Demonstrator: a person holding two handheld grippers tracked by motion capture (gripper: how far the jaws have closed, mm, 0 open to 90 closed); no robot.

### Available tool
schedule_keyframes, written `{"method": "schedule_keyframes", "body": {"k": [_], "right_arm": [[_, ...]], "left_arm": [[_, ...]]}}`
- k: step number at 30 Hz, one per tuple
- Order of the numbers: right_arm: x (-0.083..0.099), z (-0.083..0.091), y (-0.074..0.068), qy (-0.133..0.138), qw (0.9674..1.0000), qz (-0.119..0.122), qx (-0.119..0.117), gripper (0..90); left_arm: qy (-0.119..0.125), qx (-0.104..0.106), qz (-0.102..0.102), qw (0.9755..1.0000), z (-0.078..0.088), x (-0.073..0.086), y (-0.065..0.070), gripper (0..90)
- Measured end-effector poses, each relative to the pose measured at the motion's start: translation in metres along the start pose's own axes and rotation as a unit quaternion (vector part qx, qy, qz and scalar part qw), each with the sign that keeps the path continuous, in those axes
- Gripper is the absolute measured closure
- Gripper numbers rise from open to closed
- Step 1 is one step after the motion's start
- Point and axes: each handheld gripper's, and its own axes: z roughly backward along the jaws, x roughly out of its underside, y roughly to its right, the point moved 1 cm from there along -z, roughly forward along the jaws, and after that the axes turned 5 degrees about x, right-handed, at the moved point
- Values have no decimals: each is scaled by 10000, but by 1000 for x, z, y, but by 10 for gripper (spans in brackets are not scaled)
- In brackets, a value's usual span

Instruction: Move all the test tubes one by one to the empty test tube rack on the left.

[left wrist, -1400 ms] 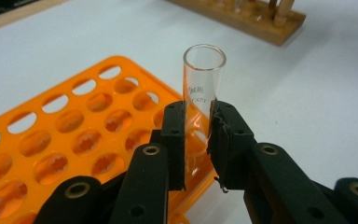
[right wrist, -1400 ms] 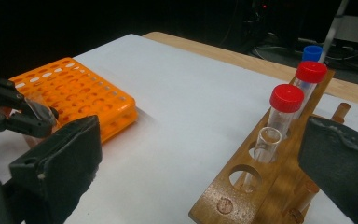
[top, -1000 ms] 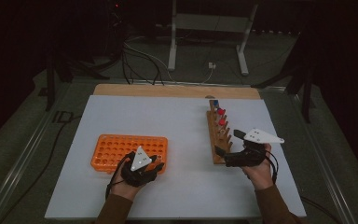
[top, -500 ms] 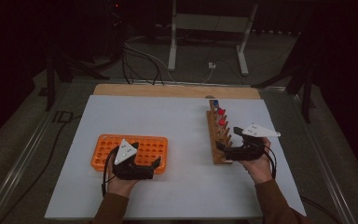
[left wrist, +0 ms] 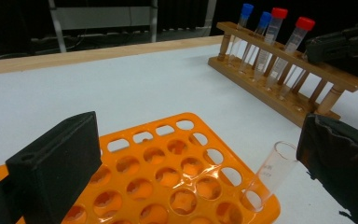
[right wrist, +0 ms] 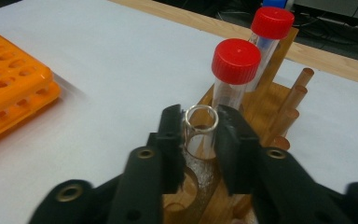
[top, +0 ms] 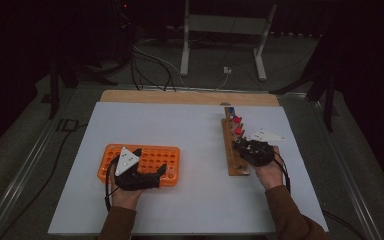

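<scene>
My left gripper (left wrist: 200,140) is open over the near right corner of the orange rack (left wrist: 168,172), its jaws just spread wide. A clear uncapped tube (left wrist: 272,170) stands tilted in a corner hole, close to the right jaw and free of it. In the high view the left gripper (top: 151,161) sits at the rack's (top: 165,152) front edge. My right gripper (right wrist: 199,140) has just closed on a second clear uncapped tube (right wrist: 200,122) standing in the wooden rack (right wrist: 265,107). Red-capped tubes (right wrist: 235,63) stand right behind it.
The wooden rack (top: 228,131) runs front to back at the table's right, holding red- and blue-capped tubes (left wrist: 279,32). The white tabletop (top: 190,125) lies open between the two racks. A wooden strip (top: 180,96) edges the far side.
The left gripper opened and drew slightly left, leaving a clear tube in the orange rack. The right gripper came down and forward to the wooden rack and shut on a clear tube.
</scene>
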Motion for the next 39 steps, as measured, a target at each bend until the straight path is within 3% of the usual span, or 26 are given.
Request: {"method": "schedule_keyframes", "body": {"k": [13,29,35,39], "right_arm": [[-1,-1,-2,45,9999,-36,132,763],[-27,27,0,351,9993,60,75,764],[-43,40,-1,504,9986,173,71,764],[-50,45,-4,566,9982,171,-62,764]], "left_arm": [[-12,0,24,10000,0,1,0,5],[-4,-7,-41,10000,-2,-4,3,5],[-8,18,-222,9998,-3,-18,7,5],[-40,22,-347,9994,-5,-25,9,5]]}}
